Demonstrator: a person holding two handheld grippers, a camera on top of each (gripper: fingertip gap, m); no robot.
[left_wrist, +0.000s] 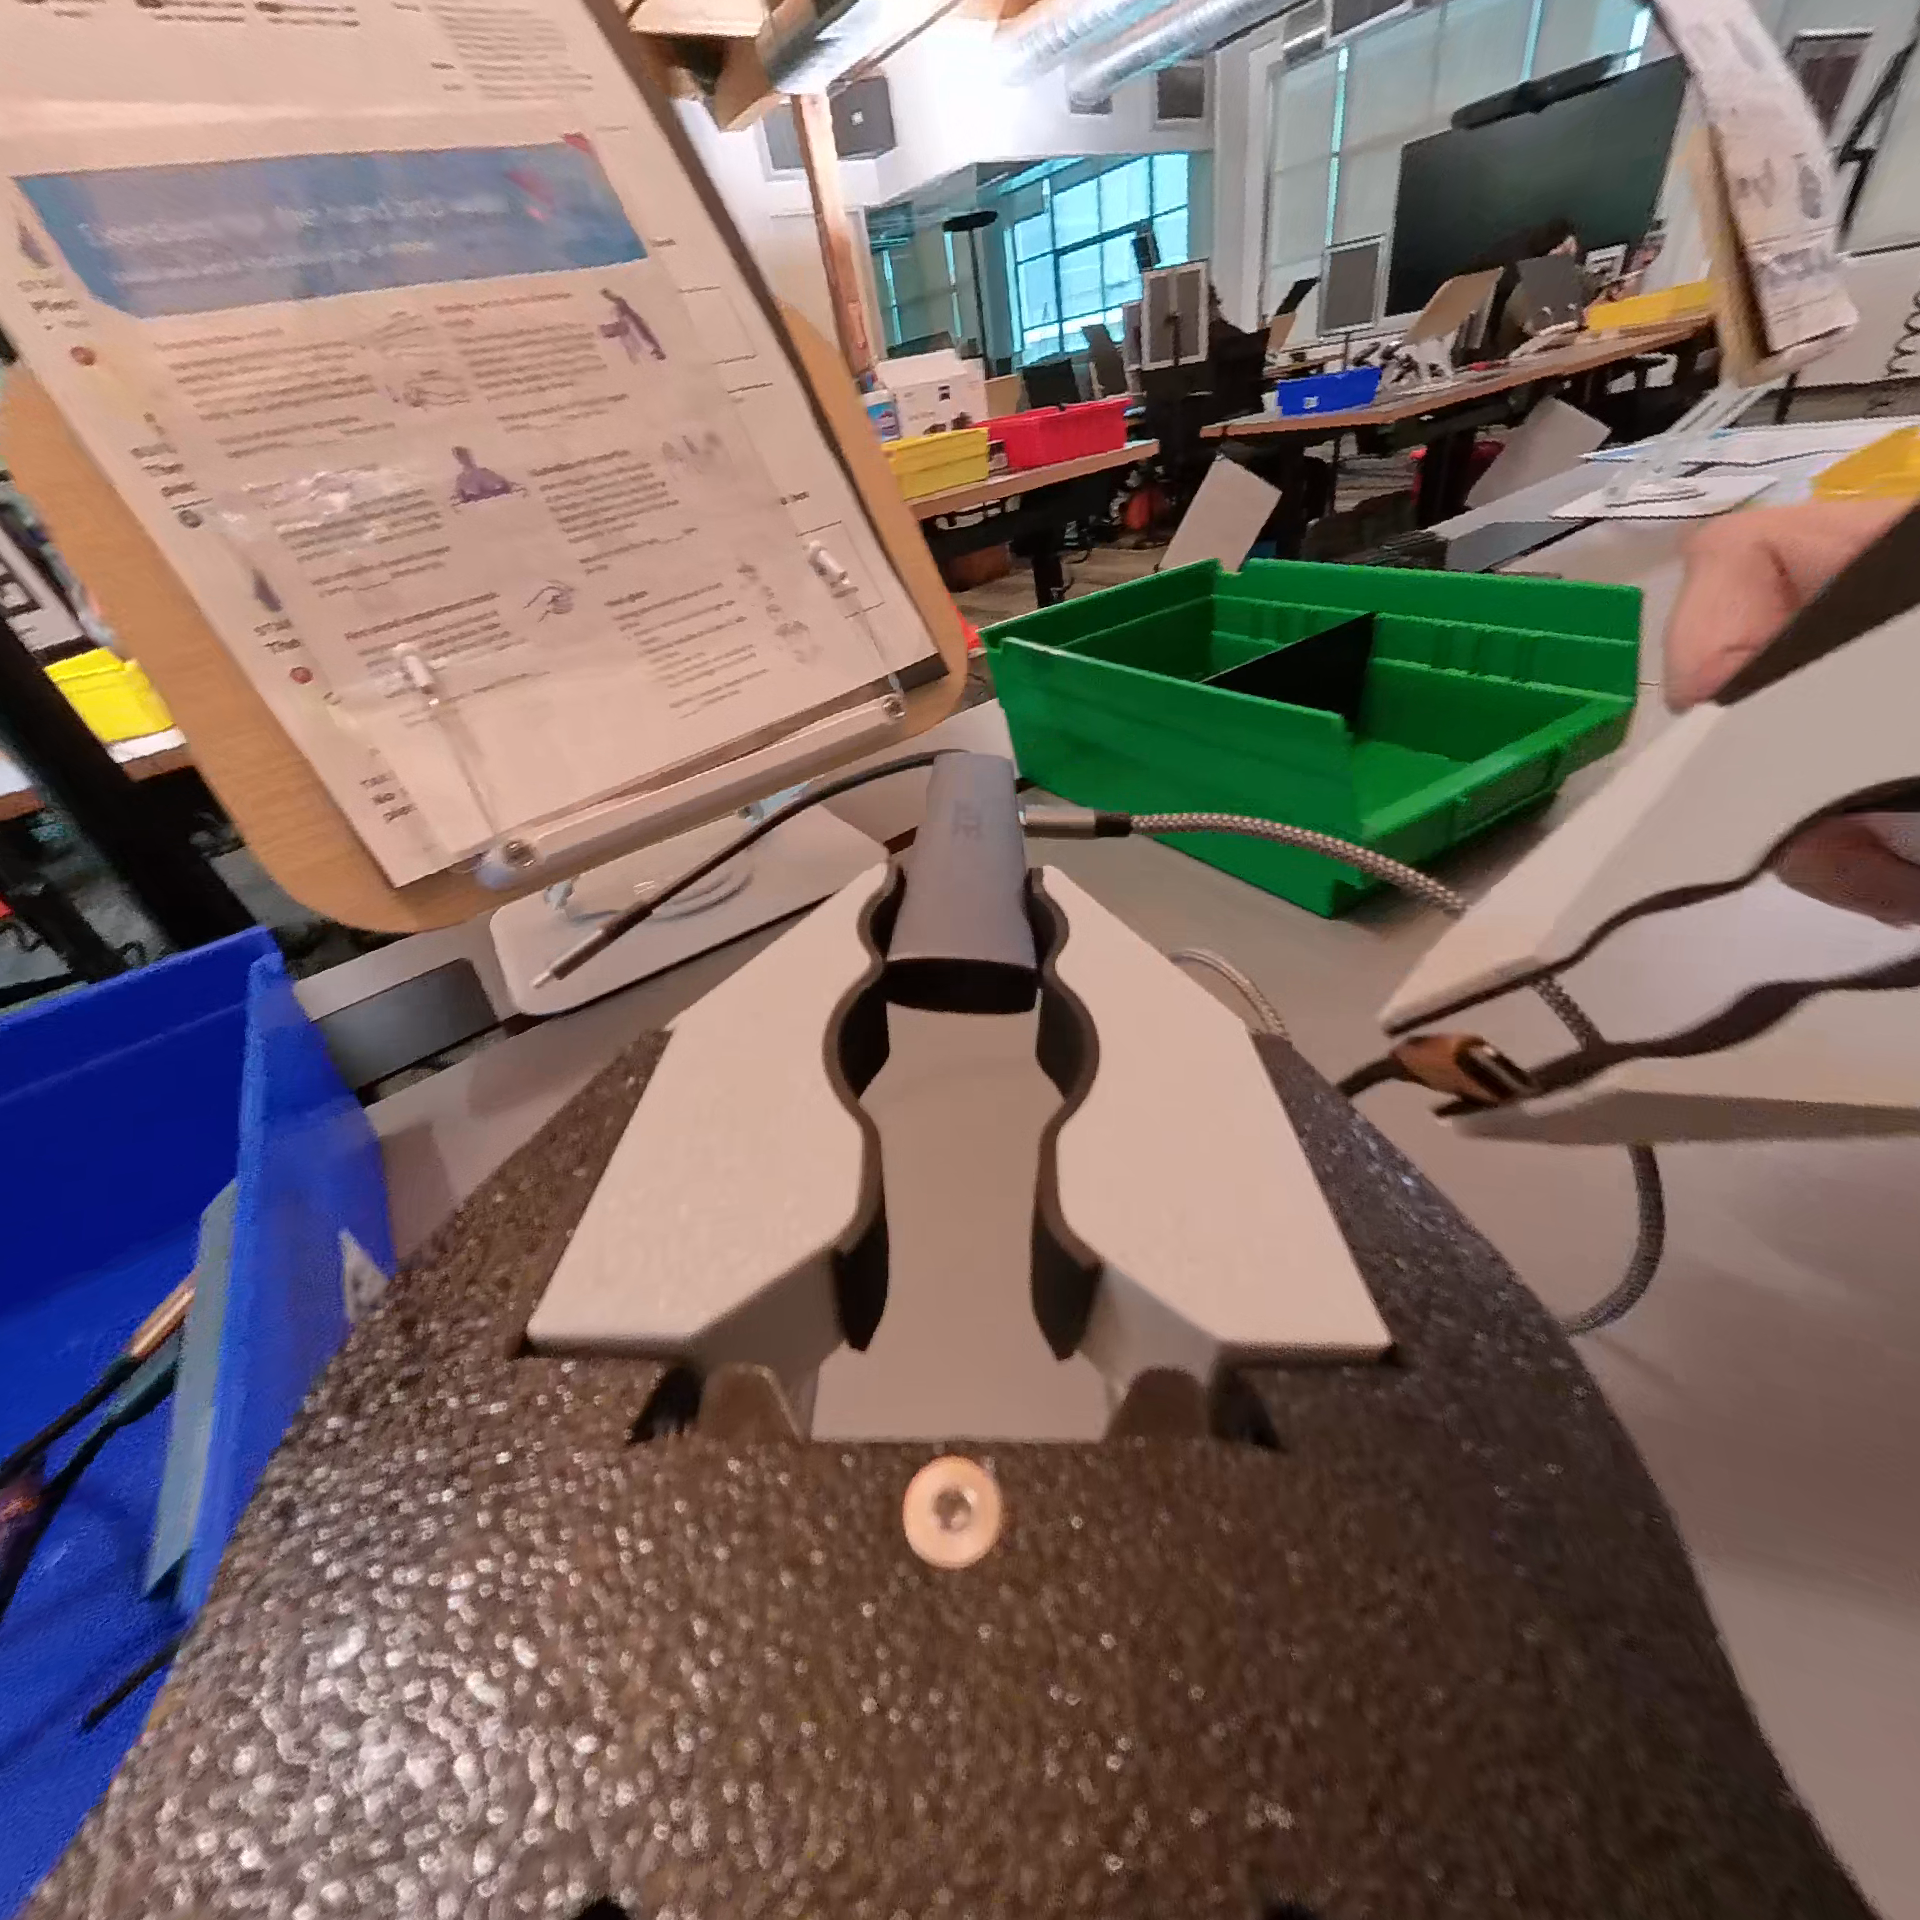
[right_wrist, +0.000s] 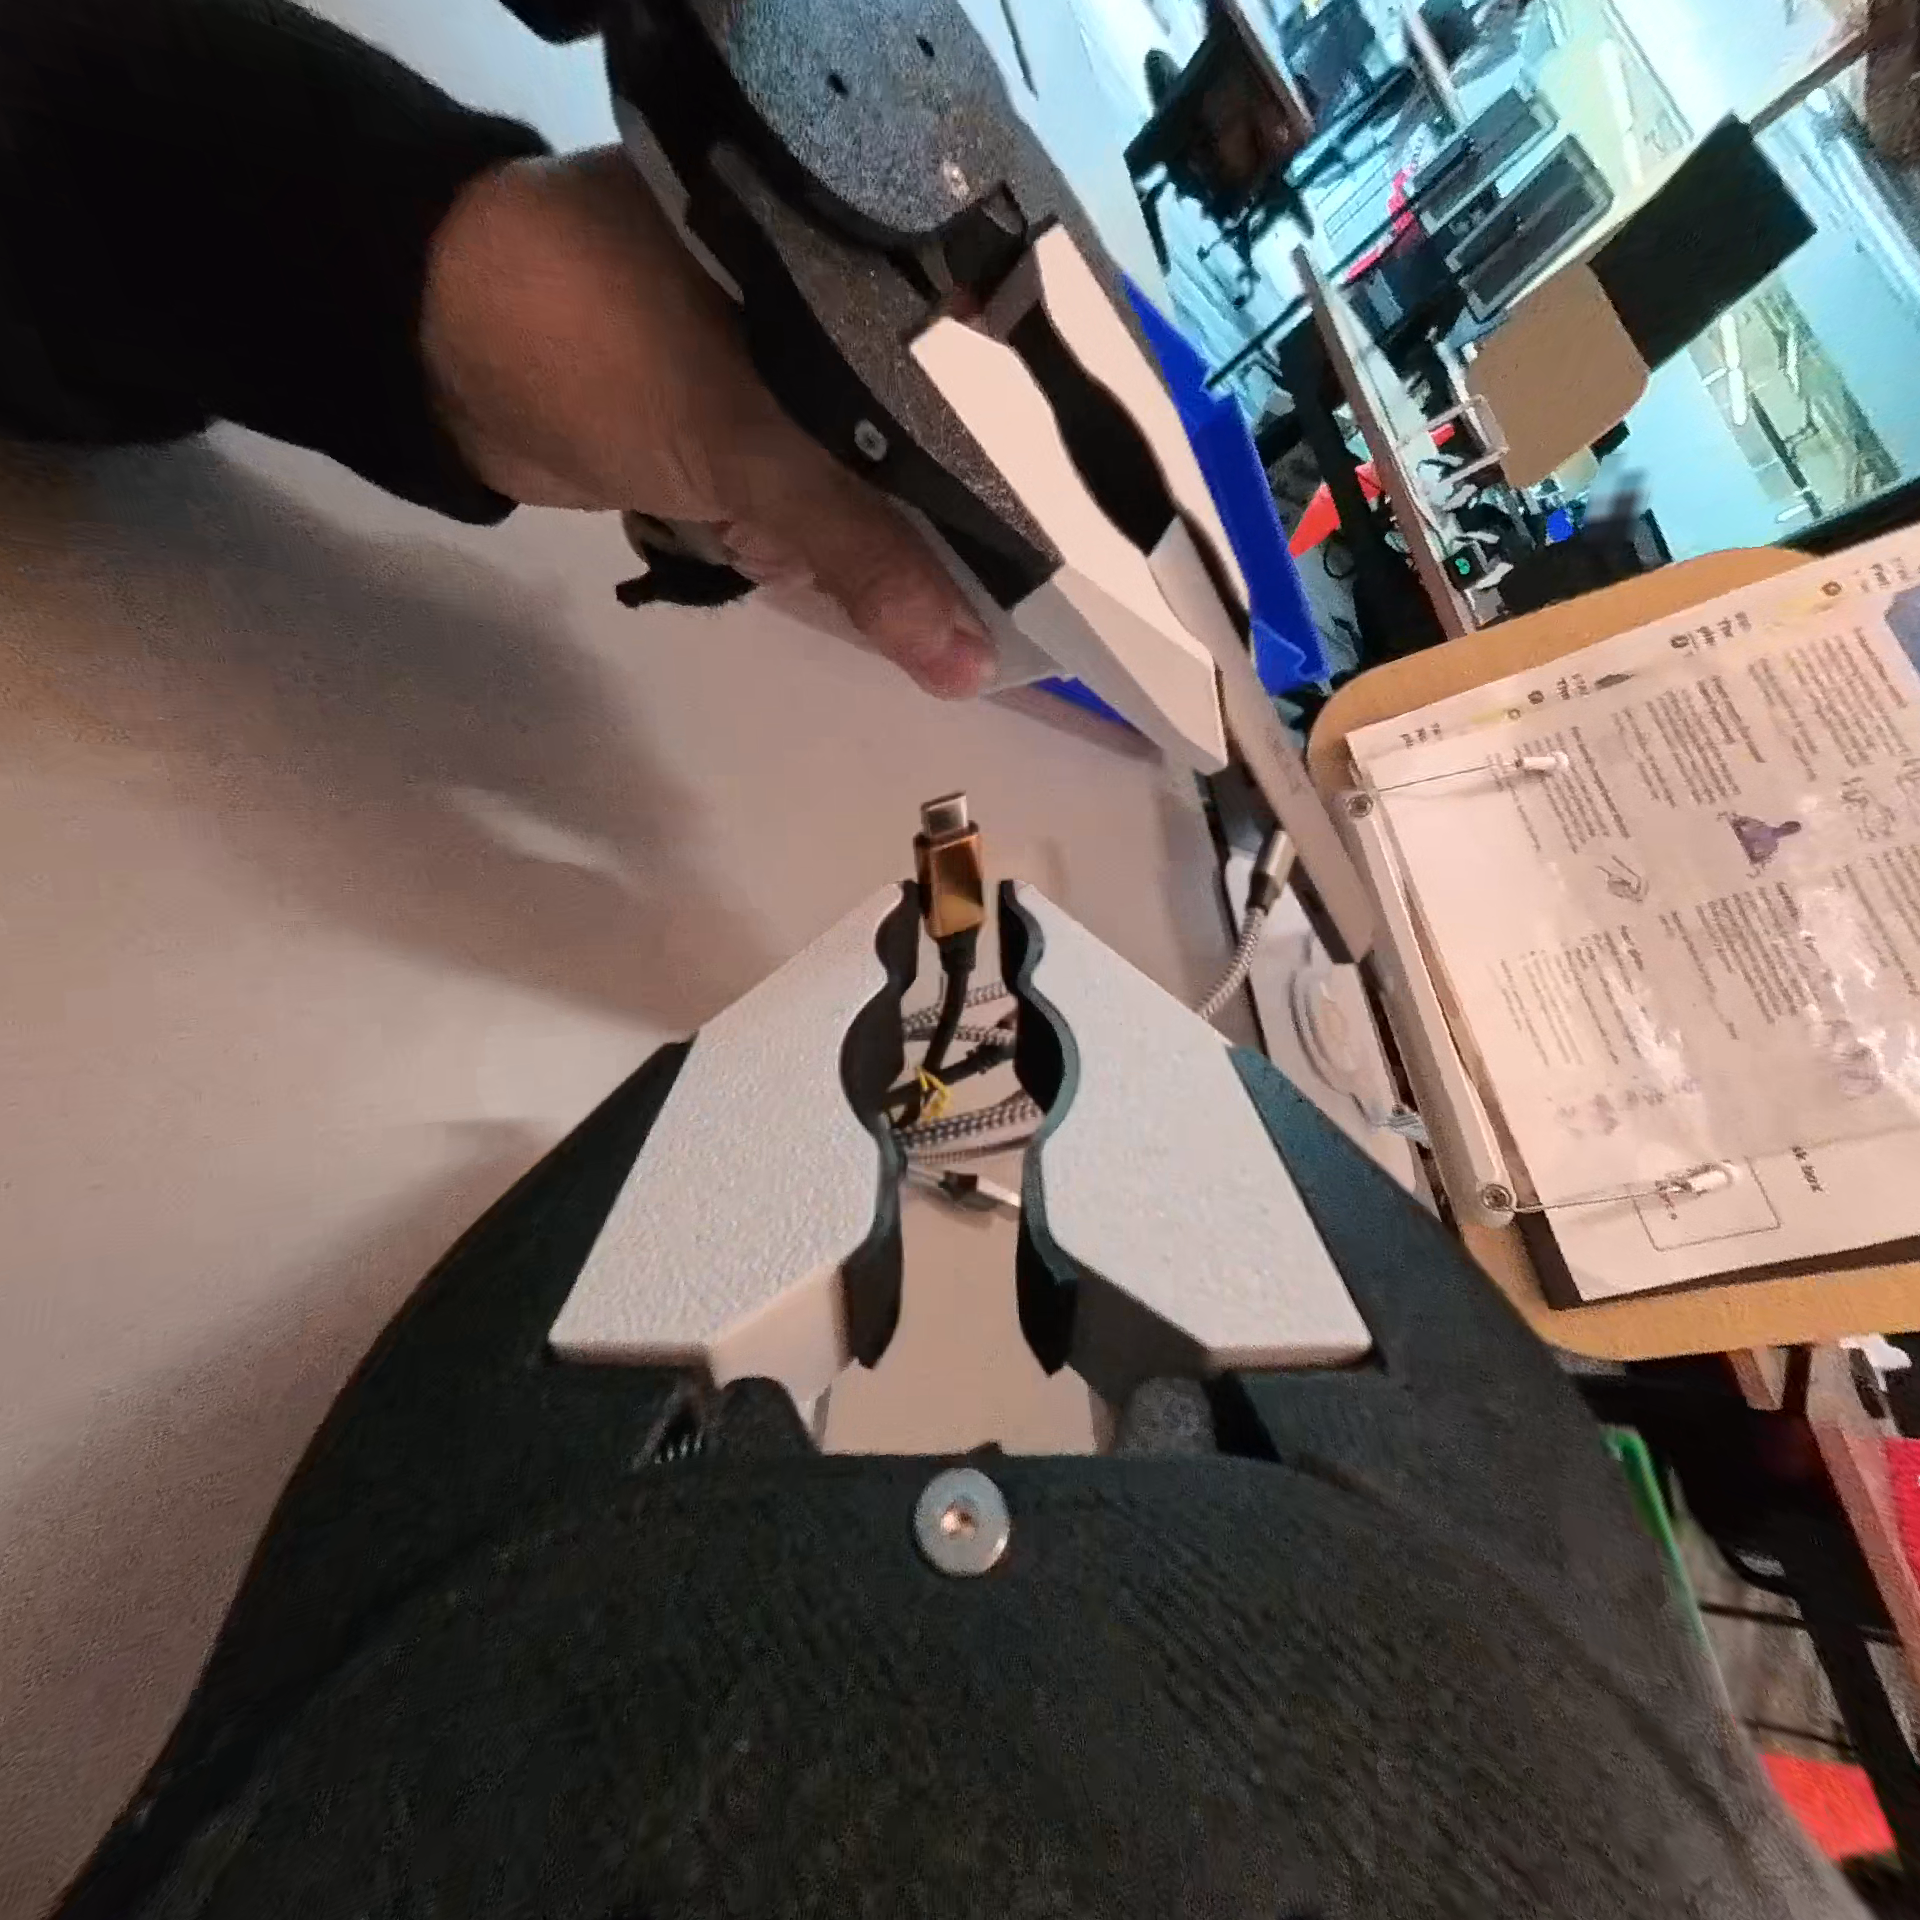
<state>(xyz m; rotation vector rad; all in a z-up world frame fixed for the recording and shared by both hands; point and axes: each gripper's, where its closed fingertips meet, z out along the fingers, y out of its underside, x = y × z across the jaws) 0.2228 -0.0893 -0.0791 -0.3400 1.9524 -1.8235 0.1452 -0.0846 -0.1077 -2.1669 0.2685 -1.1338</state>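
Pebbled dark housing fills my foreground, and my left gripper (left_wrist: 958, 914) pinches a smooth grey metal adapter (left_wrist: 964, 894) at twelve o'clock. At three o'clock my right gripper (right_wrist: 958, 894) clamps a gold-shelled plug (right_wrist: 950, 875) on its braided cable (left_wrist: 1299, 844), above the matte grey table (left_wrist: 1714, 1455).

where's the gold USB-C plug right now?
The gold USB-C plug is pinched at the tip of the right tool, its metal end poking out past the fingers. In the left wrist view it sits right of the grey adapter held by the left tool.
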